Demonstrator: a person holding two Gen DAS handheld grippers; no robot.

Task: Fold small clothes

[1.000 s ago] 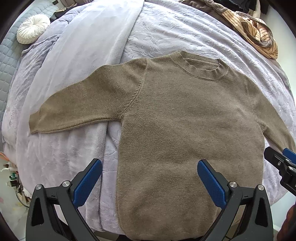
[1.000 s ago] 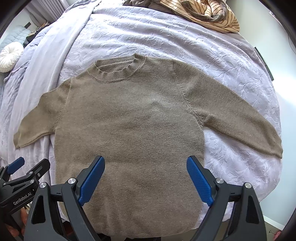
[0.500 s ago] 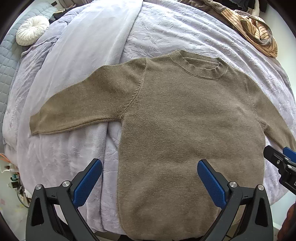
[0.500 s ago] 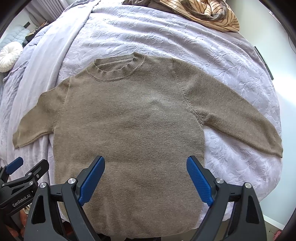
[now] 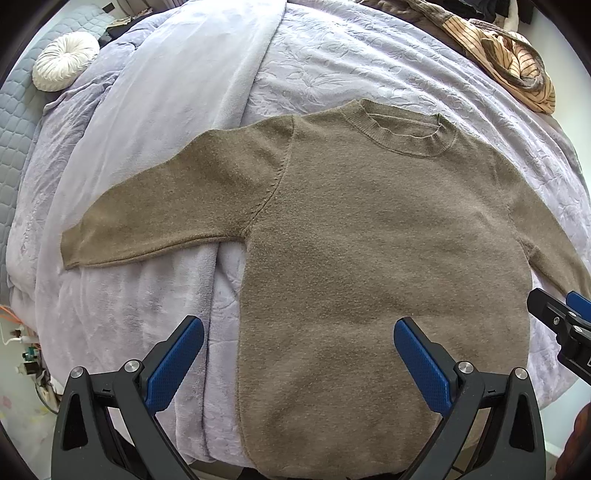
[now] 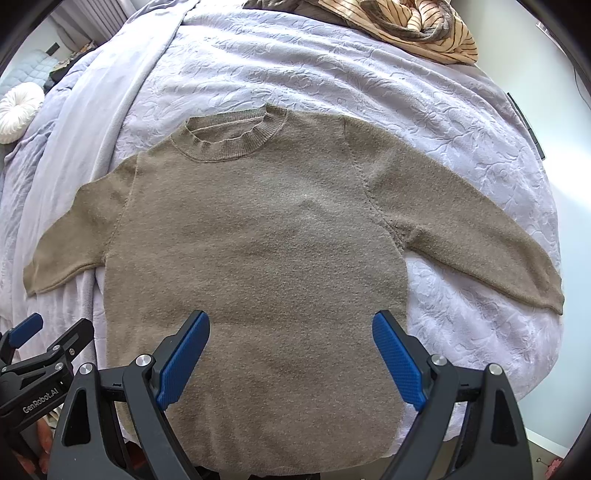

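Note:
An olive-brown knit sweater (image 5: 369,240) (image 6: 266,251) lies flat and face up on a lavender bedspread (image 5: 332,62), collar at the far side, both sleeves spread outward. My left gripper (image 5: 298,354) hovers open above the sweater's lower left part, its blue pads wide apart and holding nothing. My right gripper (image 6: 291,350) hangs open over the lower middle of the sweater, also empty. Each gripper shows at the other view's edge. The sweater's hem is hidden behind the gripper bodies.
A striped tan garment (image 6: 417,26) (image 5: 517,62) is heaped at the bed's far right. A round white cushion (image 5: 64,59) sits far left beside a smooth lilac blanket (image 5: 177,92). The bed's edge drops off at right, with floor (image 5: 22,413) at lower left.
Both views have drifted slightly toward the sweater; the garment itself has not moved and both grippers remain open.

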